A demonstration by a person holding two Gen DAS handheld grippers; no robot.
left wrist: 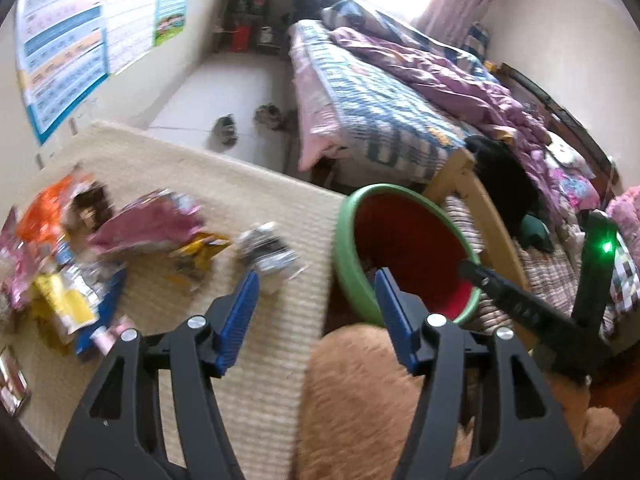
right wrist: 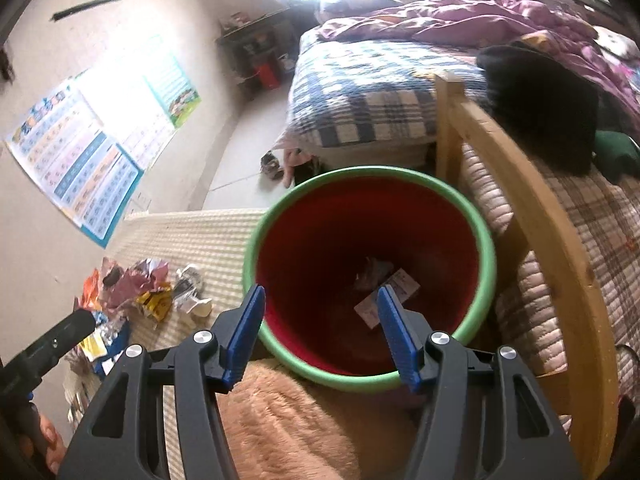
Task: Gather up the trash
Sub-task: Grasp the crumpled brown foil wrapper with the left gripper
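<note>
A red bin with a green rim [left wrist: 348, 236] [right wrist: 486, 248] stands at the mat's right edge beside the bed. White paper scraps [right wrist: 386, 294] lie at its bottom. A pile of crumpled wrappers [left wrist: 80, 240] [right wrist: 132, 292] lies on the beige mat, with a grey-white wrapper [left wrist: 268, 252] nearest the bin. My left gripper [left wrist: 316, 284] is open and empty, above the mat between that wrapper and the bin. My right gripper [right wrist: 320, 300] is open and empty, over the bin's near rim; it also shows in the left wrist view [left wrist: 520, 300].
A bed with a wooden frame [right wrist: 520, 200] and checked blankets [left wrist: 380, 100] stands right of the bin. An orange furry thing [right wrist: 288, 420] lies just below both grippers. Shoes [left wrist: 248, 120] lie on the floor. Posters [left wrist: 60, 40] hang on the left wall.
</note>
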